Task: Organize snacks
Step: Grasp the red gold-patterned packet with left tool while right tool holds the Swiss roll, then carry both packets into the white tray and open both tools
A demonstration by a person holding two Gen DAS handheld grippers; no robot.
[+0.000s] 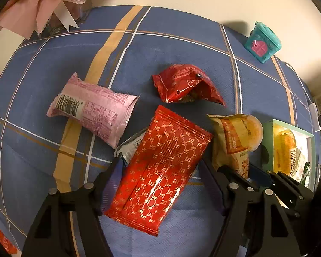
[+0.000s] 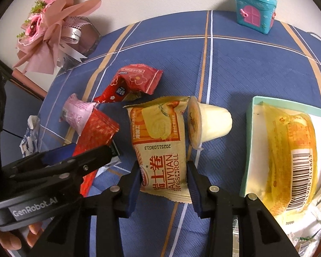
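the right gripper (image 2: 163, 182) is closed down on the swiss roll pack (image 2: 158, 141), w/ its blue pads (image 2: 133, 187) pressed to both long edges near the lower end of the wrapper. the pack lies flat on the blue plaid cloth (image 2: 246, 75), just beside a pudding cup (image 2: 209, 122) tipped on its side and left of the mint-green tray (image 2: 249, 150), which already holds a yellow-wrapped snack (image 2: 289, 154).

the left gripper (image 1: 160, 184) is about half open and straddles the red gold-patterned packet (image 1: 160, 167); whether its pads actually press on the foil can't be told, though they look right at the edges. a pink packet (image 1: 92, 111) and a crumpled red packet (image 1: 186, 85) lie further back, apart from each other, w/ a white wrapper (image 1: 130, 147) partly under the patterned one.

handling, as judged: the swiss roll pack is prob. light, soft and air-puffed, so it can be crushed by a hard squeeze; the film is likely slick. hold is best taken across the narrow width, on the filled body rather than the crimped end seam. the red foil packet is judged thin, flat, floppy and slippery; mid-length grip across its width is advised so it won't droop. the cup is stiffer but rolls easily and could be nudged when the pack is lifted.
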